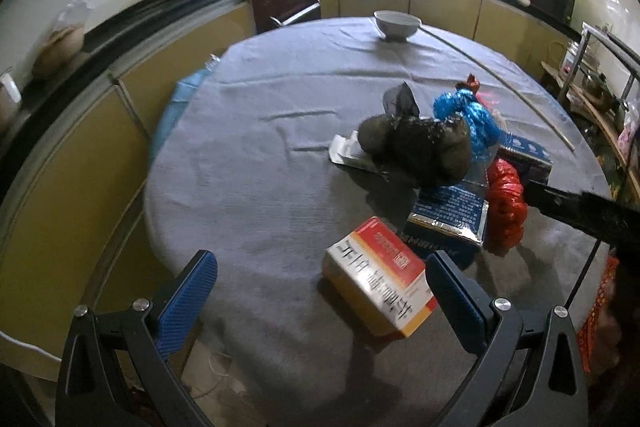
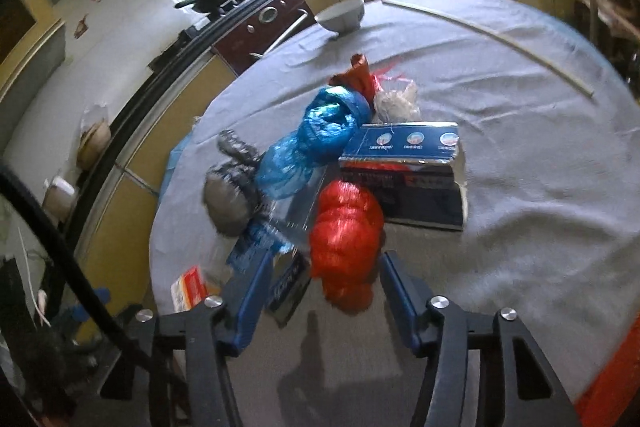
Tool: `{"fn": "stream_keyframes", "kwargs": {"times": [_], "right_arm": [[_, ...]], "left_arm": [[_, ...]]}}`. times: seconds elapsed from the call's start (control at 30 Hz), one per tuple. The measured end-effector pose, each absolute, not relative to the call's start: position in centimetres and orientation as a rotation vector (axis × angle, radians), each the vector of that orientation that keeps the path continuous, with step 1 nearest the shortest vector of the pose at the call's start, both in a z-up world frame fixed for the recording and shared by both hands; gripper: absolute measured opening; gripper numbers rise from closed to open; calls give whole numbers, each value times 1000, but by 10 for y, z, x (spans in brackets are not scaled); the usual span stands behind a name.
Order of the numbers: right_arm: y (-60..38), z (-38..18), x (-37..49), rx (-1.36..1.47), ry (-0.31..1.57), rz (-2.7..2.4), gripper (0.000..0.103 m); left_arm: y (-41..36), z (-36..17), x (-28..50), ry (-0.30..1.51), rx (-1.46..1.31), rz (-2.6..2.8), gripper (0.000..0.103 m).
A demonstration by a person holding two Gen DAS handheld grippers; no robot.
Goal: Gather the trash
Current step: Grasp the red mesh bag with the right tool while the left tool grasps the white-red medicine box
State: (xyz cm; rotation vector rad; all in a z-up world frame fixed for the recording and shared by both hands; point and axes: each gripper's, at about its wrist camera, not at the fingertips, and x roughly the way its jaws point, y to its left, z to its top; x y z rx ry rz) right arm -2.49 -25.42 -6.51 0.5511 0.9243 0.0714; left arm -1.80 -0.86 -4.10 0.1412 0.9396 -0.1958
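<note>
The left gripper (image 1: 320, 291) is wide open with nothing in it, near the orange-and-white cardboard box (image 1: 380, 291). The right gripper (image 2: 324, 287) is part open around the crumpled red plastic bag (image 2: 346, 239), not squeezing, probably ready to grab it off the grey-clothed round table (image 2: 520, 187).

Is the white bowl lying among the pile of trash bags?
No, the white bowl stands alone at the table's far edge, well apart from the trash bags.
</note>
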Motion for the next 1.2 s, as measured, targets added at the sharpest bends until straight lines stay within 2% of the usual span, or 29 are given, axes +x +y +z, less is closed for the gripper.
{"fn": "stream_keyframes", "kwargs": {"times": [0.13, 0.27, 1.07, 1.13, 1.2], "right_arm": [[-257, -87, -3, 587, 996, 54, 45], [-254, -94, 2, 586, 1005, 64, 43], [-249, -108, 18, 566, 1008, 117, 42], [-249, -107, 17, 570, 1000, 118, 42], [-250, -107, 14, 581, 990, 121, 42]], "left_arm": [[-19, -56, -4, 982, 153, -205, 103], [-28, -66, 3, 1000, 174, -207, 103], [-41, -101, 28, 1097, 167, -255, 103], [-38, -106, 30, 1113, 142, -272, 101], [-33, -110, 34, 1139, 93, -302, 86]]}}
